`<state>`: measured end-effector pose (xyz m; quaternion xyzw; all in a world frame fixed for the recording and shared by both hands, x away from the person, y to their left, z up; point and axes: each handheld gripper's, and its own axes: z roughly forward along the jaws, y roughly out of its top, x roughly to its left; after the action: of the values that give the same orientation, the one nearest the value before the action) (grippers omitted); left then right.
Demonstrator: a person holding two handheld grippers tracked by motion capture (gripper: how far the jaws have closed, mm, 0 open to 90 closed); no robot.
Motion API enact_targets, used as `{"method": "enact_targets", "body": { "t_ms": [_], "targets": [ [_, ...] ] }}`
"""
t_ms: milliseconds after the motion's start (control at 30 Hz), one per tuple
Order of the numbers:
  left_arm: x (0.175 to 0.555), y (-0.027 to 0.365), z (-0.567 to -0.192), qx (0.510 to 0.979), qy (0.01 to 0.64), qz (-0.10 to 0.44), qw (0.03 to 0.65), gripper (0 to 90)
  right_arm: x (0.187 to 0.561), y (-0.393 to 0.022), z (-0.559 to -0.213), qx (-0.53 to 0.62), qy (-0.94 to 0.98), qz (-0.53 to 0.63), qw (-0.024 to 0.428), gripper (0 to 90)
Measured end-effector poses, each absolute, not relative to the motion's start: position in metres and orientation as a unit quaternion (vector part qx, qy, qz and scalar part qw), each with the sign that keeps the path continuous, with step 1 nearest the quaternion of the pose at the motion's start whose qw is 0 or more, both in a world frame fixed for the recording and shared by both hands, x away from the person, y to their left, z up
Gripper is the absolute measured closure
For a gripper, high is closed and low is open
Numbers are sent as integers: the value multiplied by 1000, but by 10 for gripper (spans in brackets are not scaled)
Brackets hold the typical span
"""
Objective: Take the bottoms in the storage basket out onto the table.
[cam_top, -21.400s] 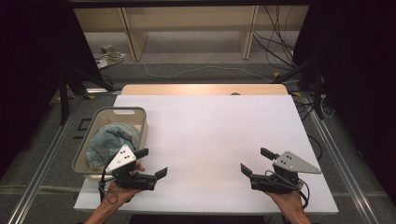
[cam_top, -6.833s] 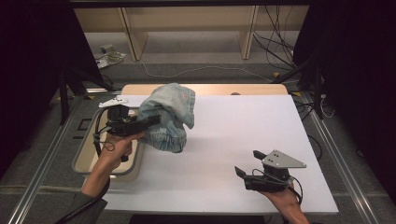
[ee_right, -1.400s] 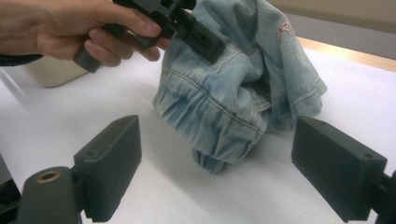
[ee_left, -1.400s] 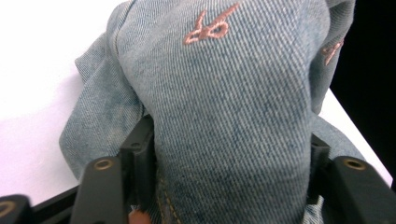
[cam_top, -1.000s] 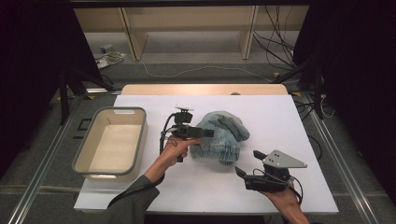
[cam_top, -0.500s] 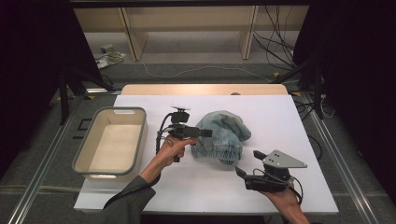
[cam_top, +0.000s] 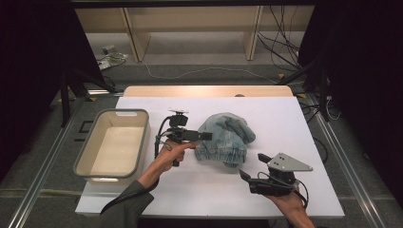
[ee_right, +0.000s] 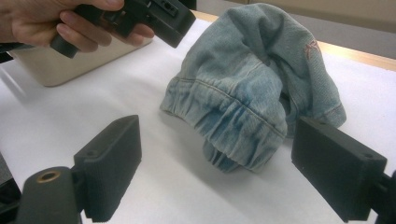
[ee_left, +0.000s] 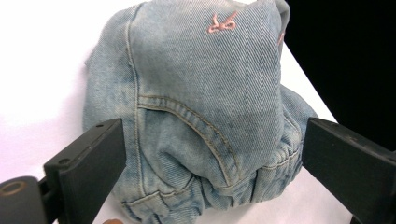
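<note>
A crumpled light-blue denim garment [cam_top: 224,137] lies in a heap at the middle of the white table [cam_top: 294,118]. My left gripper [cam_top: 207,136] sits level at the heap's left edge. In the left gripper view the denim garment [ee_left: 201,102] lies between and beyond the wide-apart jaws of my left gripper [ee_left: 212,128]. They have just been opening, and the pads stand clear of the cloth. My right gripper [cam_top: 253,166] rests open near the front right, a short way from the garment. In the right gripper view my right gripper [ee_right: 215,135] has only bare table between its jaws, with the denim garment [ee_right: 252,88] ahead.
A beige plastic tub [cam_top: 114,114] stands empty at the table's left side; the tub [ee_right: 70,65] also shows behind the person's left hand [ee_right: 70,23]. Cables and wooden shelf legs lie on the floor beyond the far edge. Bare white table surrounds the garment.
The garment, once in the tub and then lifted, now lies on the table's middle. Over the last second the left jaws have let go of it. The right gripper has kept still.
</note>
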<state>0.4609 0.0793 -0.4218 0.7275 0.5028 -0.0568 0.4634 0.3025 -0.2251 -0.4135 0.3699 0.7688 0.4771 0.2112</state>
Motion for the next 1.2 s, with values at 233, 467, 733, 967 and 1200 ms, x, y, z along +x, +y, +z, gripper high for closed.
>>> {"method": "enact_targets", "body": {
  "t_ms": [233, 467, 733, 967, 1200],
  "targets": [
    [459, 86, -422, 720, 507, -52, 471, 60, 303, -225, -414, 370, 768, 478, 211, 170],
    [457, 94, -421, 712, 510, -43, 480, 60, 302, -226, -413, 369, 768, 478, 212, 170],
    [452, 99, -417, 707, 501, -42, 498, 60, 302, -225, -414, 369, 769, 477, 212, 170],
    [447, 100, -412, 708, 488, -34, 508, 60, 302, -225, -414, 368, 769, 477, 212, 170],
    [442, 106, -410, 707, 485, -33, 514, 60, 302, -225, -414, 368, 769, 478, 213, 170]
  ]
}}
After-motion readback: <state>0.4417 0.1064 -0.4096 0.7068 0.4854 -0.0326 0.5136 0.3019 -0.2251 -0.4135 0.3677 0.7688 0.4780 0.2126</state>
